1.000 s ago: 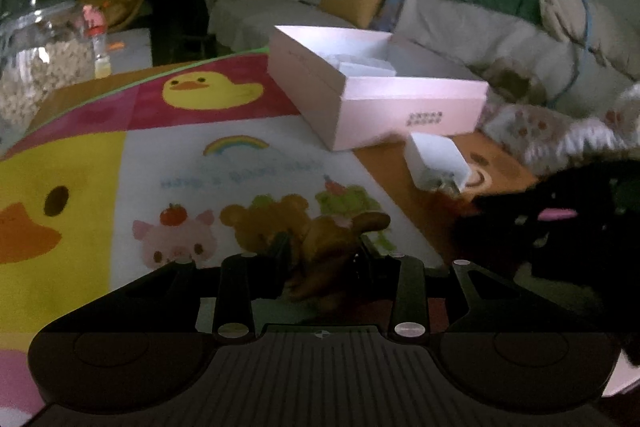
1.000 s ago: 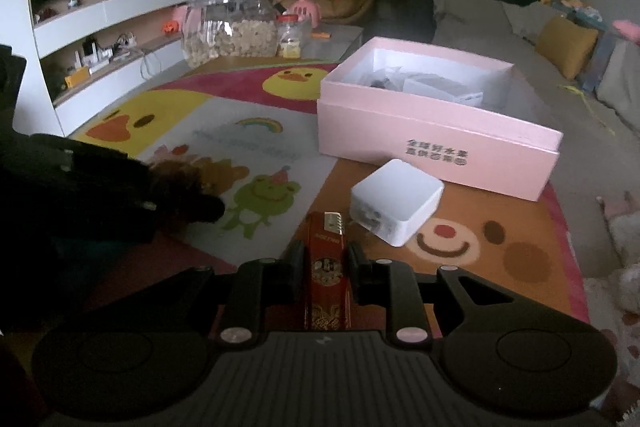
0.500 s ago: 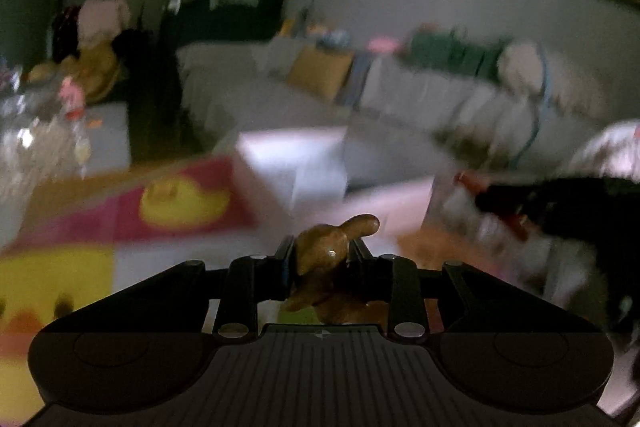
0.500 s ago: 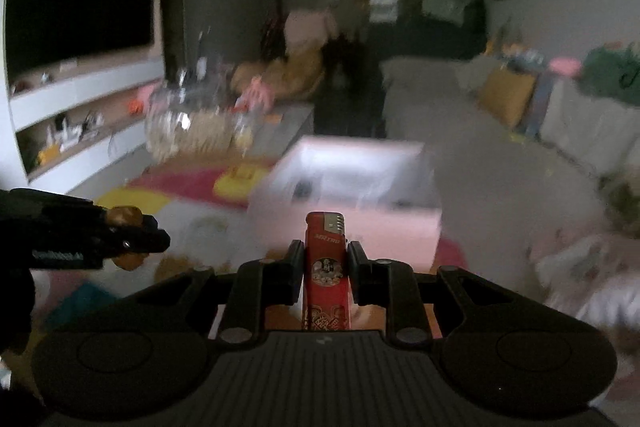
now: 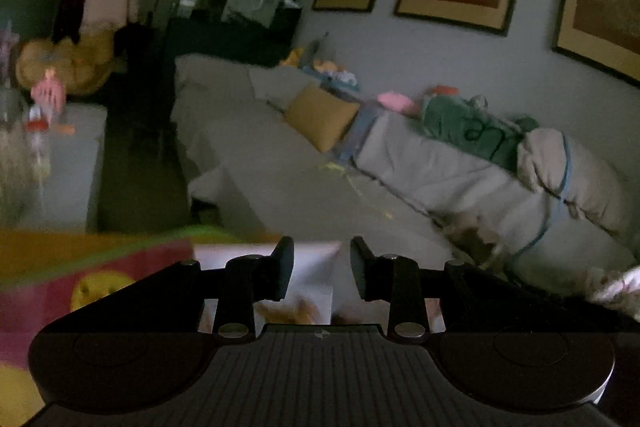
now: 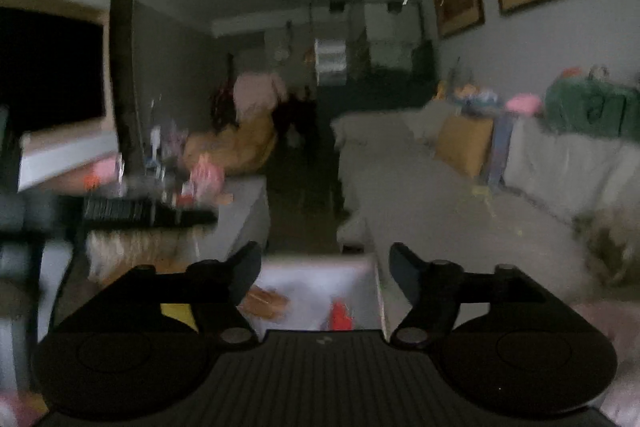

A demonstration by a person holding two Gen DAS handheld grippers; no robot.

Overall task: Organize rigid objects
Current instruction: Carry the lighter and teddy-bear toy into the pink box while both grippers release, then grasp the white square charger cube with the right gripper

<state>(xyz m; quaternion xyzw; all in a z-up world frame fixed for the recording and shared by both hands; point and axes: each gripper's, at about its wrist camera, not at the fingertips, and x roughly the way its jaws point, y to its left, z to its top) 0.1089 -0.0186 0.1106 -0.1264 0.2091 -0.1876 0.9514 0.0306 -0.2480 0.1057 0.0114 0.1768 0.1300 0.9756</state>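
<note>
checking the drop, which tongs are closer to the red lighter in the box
Right. The right tongs hang open directly over the pink box, with the red lighter lying just below their gap. The left tongs are open over the box too, but their view shows no lighter.

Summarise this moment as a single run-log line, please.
left gripper: open, empty | right gripper: open, empty | brown figurine, red lighter: inside pink box
</note>
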